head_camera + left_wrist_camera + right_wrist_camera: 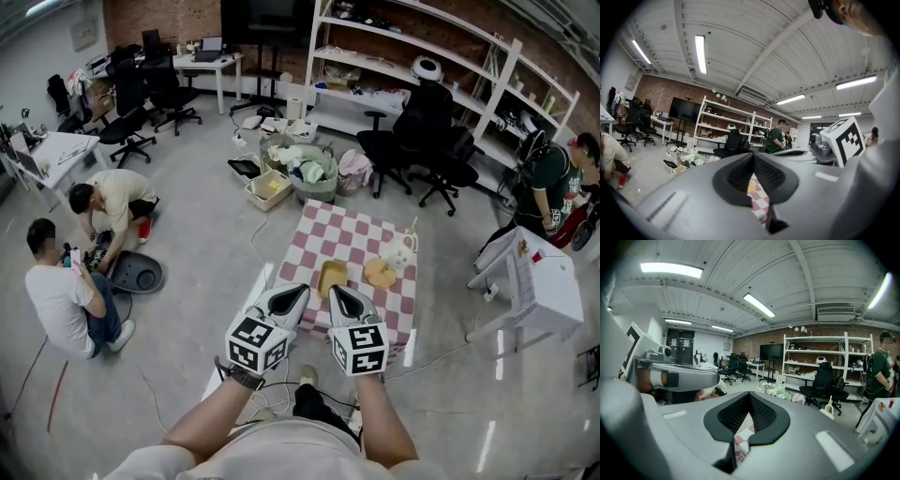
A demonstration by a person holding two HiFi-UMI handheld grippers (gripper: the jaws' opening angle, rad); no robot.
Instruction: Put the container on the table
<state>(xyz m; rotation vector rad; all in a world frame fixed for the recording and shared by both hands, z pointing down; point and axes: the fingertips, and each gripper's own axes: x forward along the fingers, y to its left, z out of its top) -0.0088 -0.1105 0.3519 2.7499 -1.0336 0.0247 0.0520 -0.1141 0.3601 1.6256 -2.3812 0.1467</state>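
A table under a pink and white checked cloth [349, 236] stands ahead of me. On its near side sits a tan square container [332, 277], with a round tan item [380, 273] and a white jug [399, 252] to its right. My left gripper [289, 299] and right gripper [343, 301] hover side by side just short of the table's near edge, both shut and holding nothing. In the left gripper view the left gripper [753, 157] has its tips together, with cloth and a yellow patch of the container [750, 187] showing below. The right gripper [750, 395] looks the same, with cloth [742, 438] below it.
Two people [64, 284] crouch on the floor at the left. Bins of cloths [302, 171] and black office chairs [424, 141] stand beyond the table. White shelves [412, 56] line the back wall. A white side table [539, 279] and a standing person [553, 183] are at the right.
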